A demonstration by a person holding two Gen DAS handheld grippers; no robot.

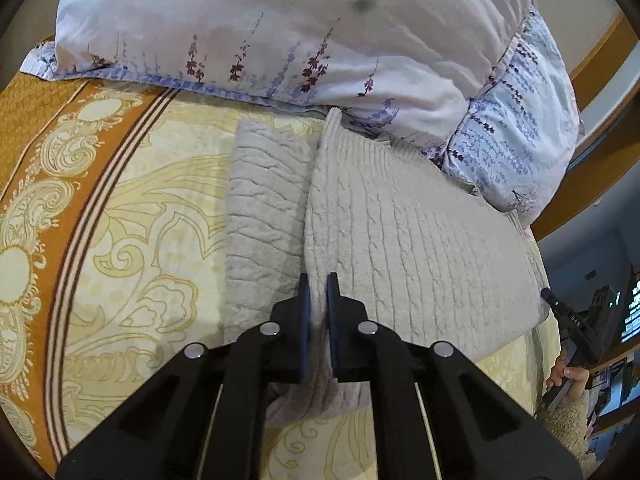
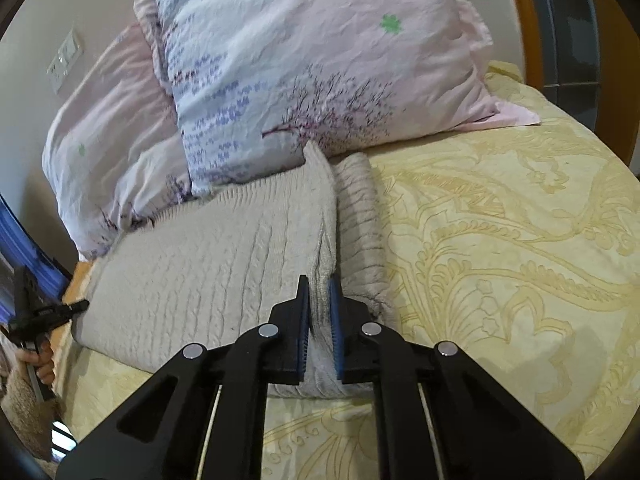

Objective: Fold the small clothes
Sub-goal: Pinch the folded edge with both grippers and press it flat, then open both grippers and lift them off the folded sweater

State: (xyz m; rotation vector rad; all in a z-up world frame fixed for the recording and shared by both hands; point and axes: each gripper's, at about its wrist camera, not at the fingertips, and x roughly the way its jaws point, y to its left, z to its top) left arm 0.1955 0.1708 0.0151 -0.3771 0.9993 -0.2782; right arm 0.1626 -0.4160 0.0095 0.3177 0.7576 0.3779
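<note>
A pale grey cable-knit sweater (image 1: pixel 400 240) lies flat on the bed, its sleeves folded along the sides. In the left wrist view my left gripper (image 1: pixel 318 286) is shut on a raised fold of knit at the sweater's near left edge, beside the folded sleeve (image 1: pixel 264 208). In the right wrist view the same sweater (image 2: pixel 208 264) spreads to the left, and my right gripper (image 2: pixel 319 286) is shut on a pinched ridge of knit at its near right edge, next to the other sleeve (image 2: pixel 360 216). Each gripper shows at the far edge of the other's view.
Floral pillows (image 1: pixel 280 32) (image 2: pixel 312 72) lean at the head of the bed, touching the sweater's top. The bedspread (image 1: pixel 132 216) (image 2: pixel 500 240) is cream with an orange patterned border. A hand (image 1: pixel 572 376) holds the other gripper's handle. A wooden headboard (image 2: pixel 520 12) rises behind.
</note>
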